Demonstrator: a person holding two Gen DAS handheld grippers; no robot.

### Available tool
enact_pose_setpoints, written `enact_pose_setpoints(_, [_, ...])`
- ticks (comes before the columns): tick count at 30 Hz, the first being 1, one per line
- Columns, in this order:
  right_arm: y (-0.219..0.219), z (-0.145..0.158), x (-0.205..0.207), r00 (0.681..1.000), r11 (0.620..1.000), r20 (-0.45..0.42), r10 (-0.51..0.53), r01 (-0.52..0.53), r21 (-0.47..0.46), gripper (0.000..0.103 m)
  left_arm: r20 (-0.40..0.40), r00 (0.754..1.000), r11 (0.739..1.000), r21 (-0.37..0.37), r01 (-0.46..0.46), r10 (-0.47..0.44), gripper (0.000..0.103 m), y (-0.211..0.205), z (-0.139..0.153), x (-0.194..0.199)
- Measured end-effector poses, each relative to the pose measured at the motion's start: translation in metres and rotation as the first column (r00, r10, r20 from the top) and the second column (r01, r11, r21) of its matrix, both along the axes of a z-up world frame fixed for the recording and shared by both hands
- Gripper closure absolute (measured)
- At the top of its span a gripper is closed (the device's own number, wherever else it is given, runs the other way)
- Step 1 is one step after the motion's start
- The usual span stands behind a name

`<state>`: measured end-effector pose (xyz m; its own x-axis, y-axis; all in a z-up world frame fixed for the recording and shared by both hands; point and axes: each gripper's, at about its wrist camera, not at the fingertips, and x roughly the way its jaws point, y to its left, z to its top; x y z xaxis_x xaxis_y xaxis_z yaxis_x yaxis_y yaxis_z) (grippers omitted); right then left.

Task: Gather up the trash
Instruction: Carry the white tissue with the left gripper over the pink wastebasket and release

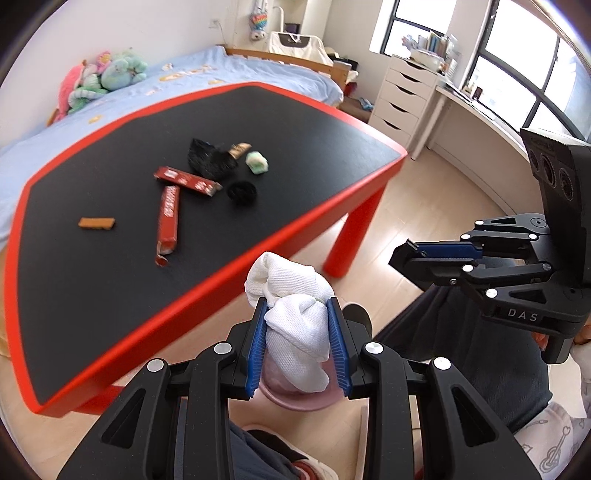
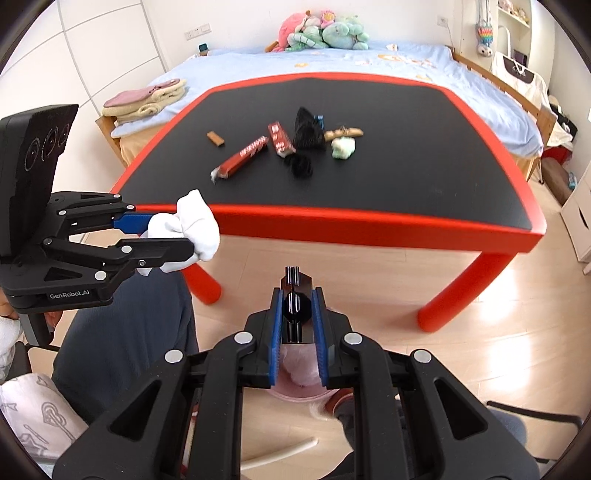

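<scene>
My left gripper (image 1: 297,301) is shut on a crumpled white cloth wad (image 1: 295,332), held off the table's near edge above a pink bin (image 1: 295,400). The right wrist view shows that gripper (image 2: 173,236) at the left with the wad (image 2: 192,225). My right gripper (image 2: 297,291) is shut on a small glossy black piece (image 2: 295,308) over the same pink bin (image 2: 299,373); from the left wrist it (image 1: 400,252) appears side-on. On the black, red-rimmed table (image 1: 221,273) lie two red wrappers (image 1: 169,218), a brown biscuit (image 1: 96,223), a black crumpled bag (image 1: 208,157), a black ring (image 1: 242,192) and a green wad (image 1: 256,161).
A blue bed (image 2: 369,59) with plush toys (image 2: 325,33) stands behind the table. White drawers (image 1: 402,96) and a desk stand by the windows on the right. A person's dark-trousered legs (image 2: 122,332) sit between the grippers. Red table legs (image 2: 454,295) stand on wooden floor.
</scene>
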<state>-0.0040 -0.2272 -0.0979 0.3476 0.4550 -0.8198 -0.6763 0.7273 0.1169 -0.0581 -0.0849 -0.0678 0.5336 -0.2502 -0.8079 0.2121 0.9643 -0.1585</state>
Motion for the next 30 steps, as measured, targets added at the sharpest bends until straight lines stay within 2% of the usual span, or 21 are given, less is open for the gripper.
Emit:
enact_pose_setpoints(9, [0.000,-0.005,-0.004,1.000,1.000,-0.017,0.000,0.000,0.011,0.088,-0.016,1.000,1.000,-0.007,0.024,-0.024,0.070,-0.008,-0.004,-0.002])
enact_pose_setpoints(11, [-0.001,-0.006,-0.003,1.000,1.000,-0.023,0.004,-0.004,0.013,0.086,-0.016,0.999,1.000,-0.007,0.029,-0.029,0.062,-0.009,-0.004,-0.002])
enact_pose_setpoints(12, [-0.002,-0.007,-0.002,1.000,1.000,-0.023,0.001,-0.001,0.009,0.075,-0.017,0.999,1.000,-0.003,0.028,-0.028,0.059,-0.009,-0.005,-0.002])
enact_pose_setpoints(13, [-0.003,-0.007,-0.001,1.000,1.000,-0.016,-0.005,0.005,0.001,0.064,-0.018,1.000,1.000,-0.001,0.025,-0.025,0.052,-0.009,-0.006,-0.001])
enact_pose_setpoints(14, [-0.004,-0.008,0.000,1.000,1.000,-0.012,-0.011,0.011,-0.001,0.038,-0.017,1.000,1.000,0.003,0.018,-0.018,0.040,-0.008,-0.006,0.000])
enact_pose_setpoints(15, [-0.005,-0.008,0.000,1.000,1.000,-0.011,-0.018,0.018,0.002,0.022,-0.012,1.000,1.000,0.003,0.007,-0.007,0.033,-0.007,-0.006,0.000])
enact_pose_setpoints(16, [-0.007,-0.008,0.001,1.000,1.000,-0.011,-0.029,0.029,0.011,0.019,-0.005,1.000,1.000,-0.001,-0.006,0.006,0.021,-0.004,-0.005,0.000])
enact_pose_setpoints(17, [-0.008,-0.008,0.002,0.999,0.999,-0.010,-0.037,0.037,0.012,0.014,0.003,1.000,1.000,-0.002,-0.019,0.019,0.015,-0.002,-0.004,0.000])
enact_pose_setpoints(21, [-0.009,-0.010,0.005,0.998,0.998,-0.008,-0.060,0.060,-0.001,0.007,0.006,0.998,0.998,0.005,-0.059,0.059,0.011,0.006,-0.002,0.001])
enact_pose_setpoints(23, [-0.009,-0.010,0.006,0.998,0.998,-0.002,-0.067,0.067,-0.009,0.006,0.010,0.997,0.997,0.007,-0.074,0.074,0.008,0.009,-0.001,0.001])
enact_pose_setpoints(30, [-0.007,-0.009,0.009,0.998,0.998,-0.009,-0.068,0.068,-0.003,0.005,0.016,0.994,0.994,0.009,-0.111,0.111,0.008,0.021,0.003,-0.001])
